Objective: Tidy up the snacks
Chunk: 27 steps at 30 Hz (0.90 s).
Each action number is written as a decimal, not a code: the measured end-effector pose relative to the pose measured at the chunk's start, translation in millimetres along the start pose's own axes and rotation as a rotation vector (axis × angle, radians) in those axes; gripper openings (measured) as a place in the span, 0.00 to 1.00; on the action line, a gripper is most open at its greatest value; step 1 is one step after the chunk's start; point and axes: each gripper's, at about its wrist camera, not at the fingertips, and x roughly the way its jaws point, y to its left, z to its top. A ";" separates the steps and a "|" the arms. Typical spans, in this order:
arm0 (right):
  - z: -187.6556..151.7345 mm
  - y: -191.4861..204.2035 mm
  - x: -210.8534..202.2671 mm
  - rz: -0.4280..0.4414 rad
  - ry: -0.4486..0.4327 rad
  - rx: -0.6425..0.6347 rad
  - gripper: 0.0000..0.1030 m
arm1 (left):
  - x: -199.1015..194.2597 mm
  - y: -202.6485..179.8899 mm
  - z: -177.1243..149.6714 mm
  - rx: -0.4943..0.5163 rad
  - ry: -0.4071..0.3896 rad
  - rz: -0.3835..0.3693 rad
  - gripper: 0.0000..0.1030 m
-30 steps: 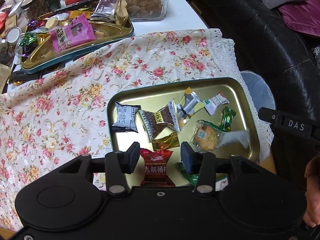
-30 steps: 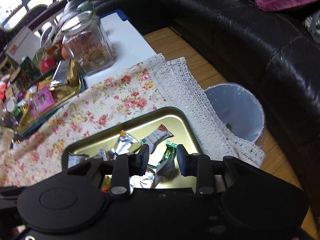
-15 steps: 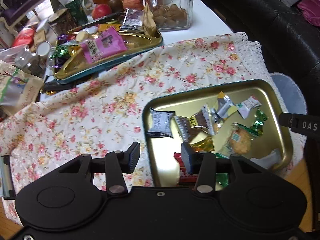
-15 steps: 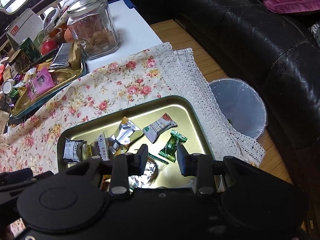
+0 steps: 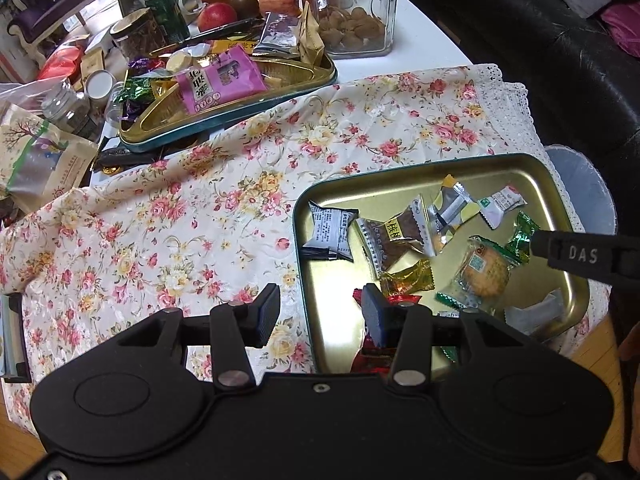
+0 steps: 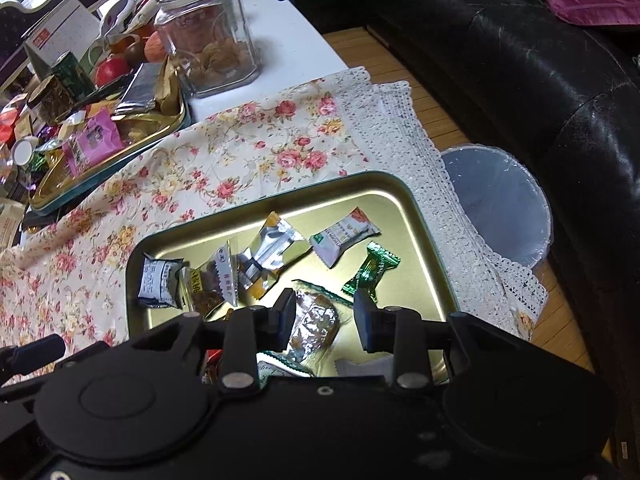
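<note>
Gold tray (image 5: 400, 168): it sits at the near right corner of the floral cloth (image 5: 200, 208), and I read it as the collecting spot, since loose wrapped snacks lie scattered across its floor

Snacks in tray: a black-and-white packet (image 5: 330, 232), a brown packet (image 5: 396, 240), a silver packet (image 5: 452, 208), a white packet (image 5: 500, 204), a green twist candy (image 6: 370, 272) and a round biscuit in clear wrap (image 5: 482, 270), none sorted into rows that I can see

Left gripper (image 5: 320, 312): my jaws stand apart and empty, straddling the tray's left rim, one pad over the cloth and the other over a red packet (image 5: 370, 354) at the tray's near edge

Right gripper (image 6: 324, 312): jaws parted over the biscuit in clear wrap, nothing pinched between the pads; its black finger shows in the left view at the tray's right side

Second tray (image 5: 240, 120): heaped with a pink packet (image 5: 220, 80) and other sweets at the far end of the cloth, likely the supply still to be sorted

Change since a second ago: my left gripper has swung leftward, from centred over the red packet to half off the tray; my right has eased in over the biscuit, while both openings are unchanged

Next, as I judge it: close on the biscuit, or reach for the far tray
</note>
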 end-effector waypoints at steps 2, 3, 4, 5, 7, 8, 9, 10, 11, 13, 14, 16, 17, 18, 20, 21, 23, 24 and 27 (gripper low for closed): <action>-0.6 2.3 2.0 0.001 0.006 -0.009 0.32 | 0.3 1.1 0.3 -0.004 0.006 -0.006 0.51; -0.8 3.1 2.6 0.000 0.009 -0.012 0.32 | 0.5 1.4 0.8 -0.006 0.009 -0.007 0.51; -1.0 3.9 3.1 0.000 0.011 -0.015 0.32 | 0.8 2.1 0.9 -0.008 0.012 -0.009 0.51; -1.4 4.6 3.8 0.001 0.012 -0.018 0.32 | 1.2 2.4 1.0 -0.010 0.014 -0.010 0.51; -1.7 5.1 3.8 0.003 0.013 -0.021 0.32 | 1.9 2.1 0.9 -0.009 0.020 -0.010 0.51; -1.7 5.3 3.7 0.003 0.013 -0.021 0.32 | 2.4 2.0 0.9 -0.010 0.023 -0.011 0.51; -1.8 5.3 3.6 0.003 0.013 -0.020 0.32 | 2.9 1.6 0.7 -0.009 0.026 -0.011 0.51; -1.7 5.3 3.6 0.003 0.013 -0.018 0.32 | 3.3 1.3 0.5 -0.007 0.028 -0.010 0.51; -1.6 5.2 3.7 0.004 0.014 -0.018 0.32 | 3.8 1.0 0.3 -0.006 0.031 -0.009 0.51; -1.4 5.3 3.8 0.006 0.015 -0.018 0.32 | 4.9 1.1 -0.1 -0.007 0.039 -0.008 0.51; -0.9 4.9 4.3 0.007 0.015 -0.020 0.32 | 5.5 1.1 -0.1 -0.008 0.042 -0.009 0.51; -0.9 4.8 4.5 0.007 0.015 -0.022 0.32 | 6.9 1.1 -0.3 -0.007 0.050 -0.009 0.51; -1.0 4.9 4.4 0.007 0.015 -0.023 0.32 | 7.2 1.3 -0.3 -0.008 0.052 -0.009 0.51; -1.1 5.0 4.4 0.007 0.015 -0.023 0.32 | 7.6 1.4 -0.2 -0.010 0.054 -0.009 0.51; -1.2 5.0 4.4 0.007 0.015 -0.022 0.32 | 8.0 1.3 -0.1 -0.009 0.056 -0.010 0.51; -1.2 5.2 4.7 0.007 0.015 -0.021 0.32 | 8.1 1.0 -0.3 -0.007 0.056 -0.011 0.51; -1.2 5.5 4.8 0.007 0.015 -0.022 0.32 | 8.3 1.0 -0.5 -0.008 0.058 -0.012 0.51; -1.2 5.4 4.8 0.007 0.016 -0.024 0.32 | 8.4 1.0 -0.6 -0.009 0.059 -0.012 0.51; -1.5 6.6 4.9 0.009 0.017 -0.030 0.32 | 9.1 1.1 -0.5 -0.010 0.061 -0.013 0.51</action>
